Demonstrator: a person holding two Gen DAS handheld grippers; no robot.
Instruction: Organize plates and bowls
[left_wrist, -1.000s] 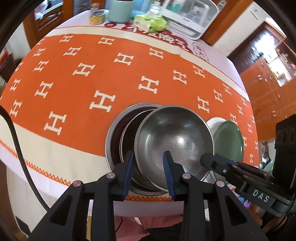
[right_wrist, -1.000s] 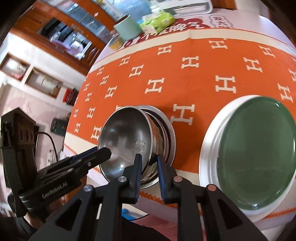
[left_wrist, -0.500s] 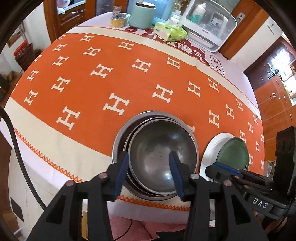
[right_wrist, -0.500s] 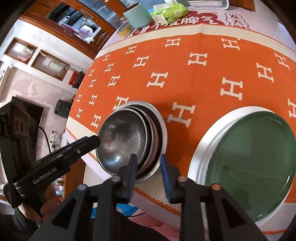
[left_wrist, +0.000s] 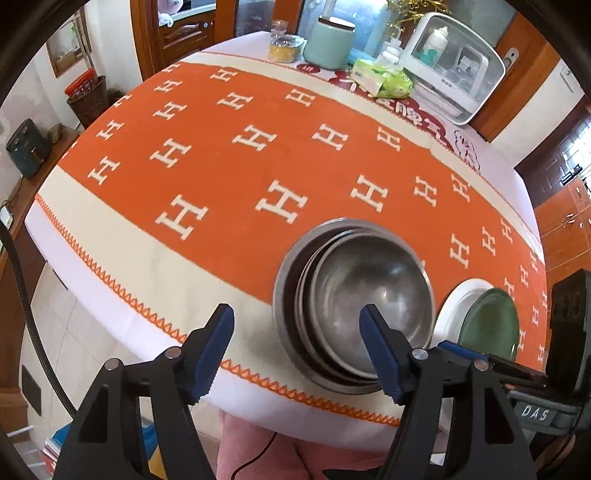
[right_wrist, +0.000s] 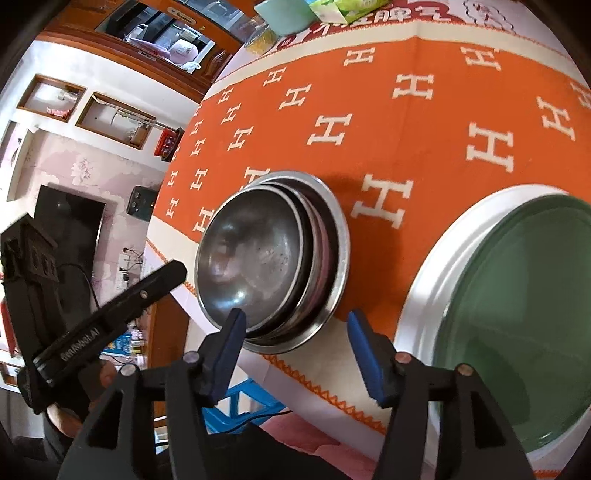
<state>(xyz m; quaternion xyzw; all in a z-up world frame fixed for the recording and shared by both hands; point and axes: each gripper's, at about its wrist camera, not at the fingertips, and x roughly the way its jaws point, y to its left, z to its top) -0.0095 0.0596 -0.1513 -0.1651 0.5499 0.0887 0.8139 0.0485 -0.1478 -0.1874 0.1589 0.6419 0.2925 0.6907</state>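
Near the tabletop (left_wrist: 229, 173) front edge, steel bowls (left_wrist: 365, 306) sit nested beside green plate (right_wrist: 524, 317) on white plate (right_wrist: 436, 280). Risk: stack close to edge, a nudge could tip it off. Left tongs (left_wrist: 297, 352) and right tongs (right_wrist: 295, 345) both angled steeply down, jaws opening, nothing gripped.
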